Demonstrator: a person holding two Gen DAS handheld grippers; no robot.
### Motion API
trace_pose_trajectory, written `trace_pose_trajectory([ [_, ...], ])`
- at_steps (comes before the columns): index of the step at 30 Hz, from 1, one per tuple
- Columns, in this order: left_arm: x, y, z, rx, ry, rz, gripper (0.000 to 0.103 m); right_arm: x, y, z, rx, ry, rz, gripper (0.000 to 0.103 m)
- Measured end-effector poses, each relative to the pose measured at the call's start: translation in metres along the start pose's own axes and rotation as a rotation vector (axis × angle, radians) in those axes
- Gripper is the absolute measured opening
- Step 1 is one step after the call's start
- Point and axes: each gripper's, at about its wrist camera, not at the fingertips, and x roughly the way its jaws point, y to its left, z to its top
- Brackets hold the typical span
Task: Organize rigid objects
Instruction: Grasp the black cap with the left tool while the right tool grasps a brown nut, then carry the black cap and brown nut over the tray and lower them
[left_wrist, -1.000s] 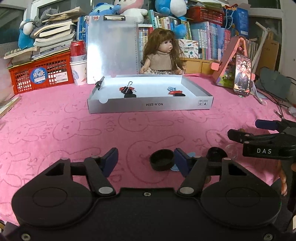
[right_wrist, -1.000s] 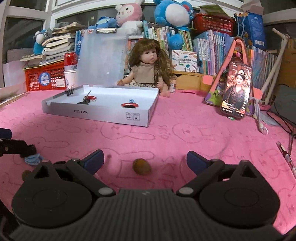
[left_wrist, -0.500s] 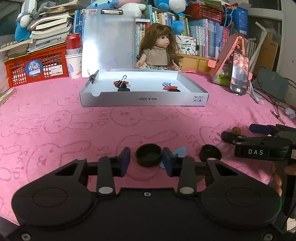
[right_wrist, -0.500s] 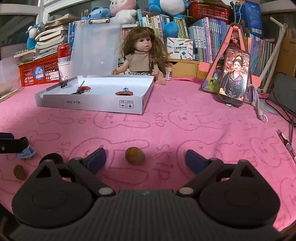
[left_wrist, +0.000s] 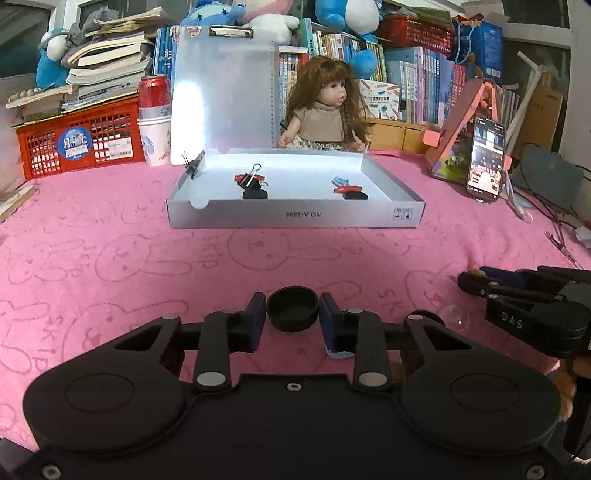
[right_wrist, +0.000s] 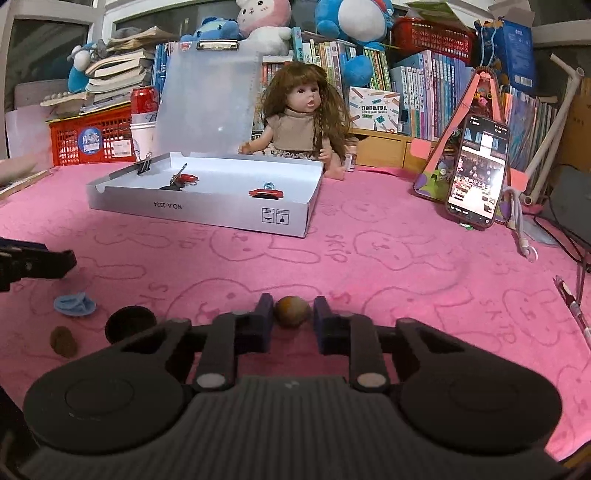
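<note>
The tabletop (left_wrist: 110, 258), covered by a pink rabbit-print cloth, carried a shallow white cardboard box (left_wrist: 295, 218) at its far middle, its lid standing up behind it. Inside lay binder clips (left_wrist: 253, 184) and a small red piece (left_wrist: 347, 190). A doll (left_wrist: 325, 110) sat behind the box, and a phone (left_wrist: 485, 158) leaned on a stand to the far right.

On the near cloth, the left tongs (left_wrist: 293, 314) had just been closing, and their blue pads sat against both sides of a black round cap (left_wrist: 293, 308). It looked like hard, light plastic that would not give under pressure. Its smooth curved wall could slip, so I judged that a hold across the full width, low on the wall, was the safest.

The right tongs (right_wrist: 291, 314) had also just been closing, around a small brown rounded nut-like object (right_wrist: 291, 311). The pads looked to be at its sides, with perhaps a sliver of gap on the right. It seemed hard, light and apt to roll, so the pinch should cross its widest part.

The right wrist view alone showed the loose pieces left of the right tongs: a second black cap (right_wrist: 130, 324), a blue crumpled scrap (right_wrist: 75, 304) and a darker brown lump (right_wrist: 63, 341). It also showed a pen (right_wrist: 572, 302) at the right edge. The left wrist view alone showed the box's interior squarely, and the right tongs from the side with something pale at their tip.
</note>
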Motion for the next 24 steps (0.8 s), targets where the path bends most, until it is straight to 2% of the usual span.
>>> trace_pose_trajectory([
  [13, -0.002, -0.002, 0.004, 0.015, -0.018, 0.015, 0.030, -0.008, -0.005, 0.001, 0.019, -0.029, 0.021, 0.025],
  [24, -0.006, -0.001, 0.006, 0.018, -0.035, 0.026, 0.030, -0.012, 0.011, 0.010, -0.026, -0.058, 0.062, 0.025],
])
